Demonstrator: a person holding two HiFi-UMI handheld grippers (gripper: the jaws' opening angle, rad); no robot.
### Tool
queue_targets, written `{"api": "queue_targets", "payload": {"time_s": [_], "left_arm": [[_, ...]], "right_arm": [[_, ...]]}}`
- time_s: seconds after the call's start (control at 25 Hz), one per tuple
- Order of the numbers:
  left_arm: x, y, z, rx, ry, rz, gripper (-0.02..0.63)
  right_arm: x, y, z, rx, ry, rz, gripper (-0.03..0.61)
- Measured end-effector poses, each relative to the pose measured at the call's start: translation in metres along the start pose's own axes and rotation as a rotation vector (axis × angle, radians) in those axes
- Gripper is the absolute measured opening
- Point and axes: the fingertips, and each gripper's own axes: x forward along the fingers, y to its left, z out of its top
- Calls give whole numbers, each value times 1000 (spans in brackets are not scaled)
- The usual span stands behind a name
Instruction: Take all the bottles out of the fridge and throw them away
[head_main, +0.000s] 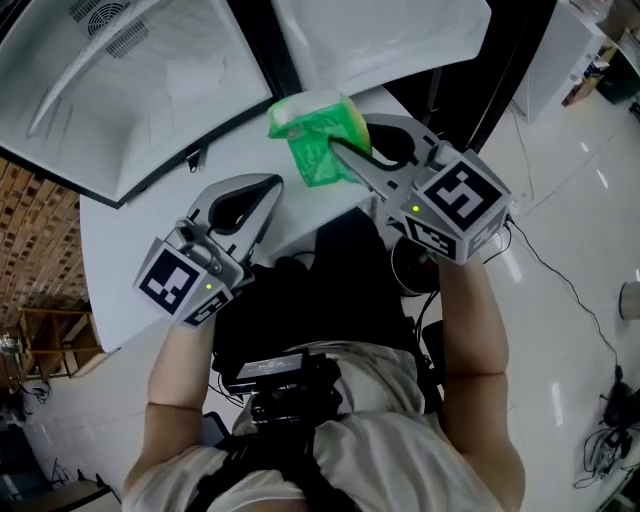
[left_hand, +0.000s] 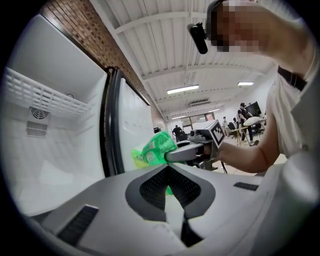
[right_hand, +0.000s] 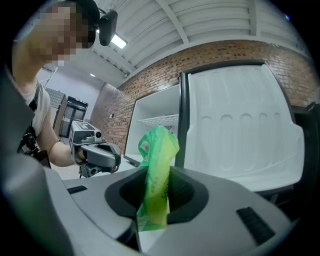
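Right gripper view showed my right gripper (right_hand: 156, 200) clamped on the squashed green bottle (right_hand: 159, 150), which stood up between its jaws; my left gripper (right_hand: 112, 156), jaws together and empty, hung near it, with the open fridge (right_hand: 240, 135) beyond.

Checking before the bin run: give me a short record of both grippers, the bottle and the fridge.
left gripper: shut, empty
right gripper: shut on bottle
bottle: green, crumpled, outside the fridge
fridge: open; no bottle in the part shown
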Motion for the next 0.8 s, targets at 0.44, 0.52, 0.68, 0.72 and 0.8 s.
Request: {"api": "queue_targets", "payload": {"time_s": [0.44,0.52,0.68,0.72,0.8], "left_arm": [[80,-119,-12,-153,-33,-441,2],[93,-138,-19,-167,-29,-504,3],[117,-176,-42,-183,9,-624,3],[122,-185,-50,-186,25,-647,3],[133,-197,-68,-183,39,-677,4]], "right_arm": [[-102,-35,-26,11,-21,-206,89],[-125,-46,-34,21,-16,-251,89],[-171,-66,-57,45,-2,-349,89],[-183,-71,-66,57,6,-372,89],[-203,-79,-88,95,20,-423,91]]}}
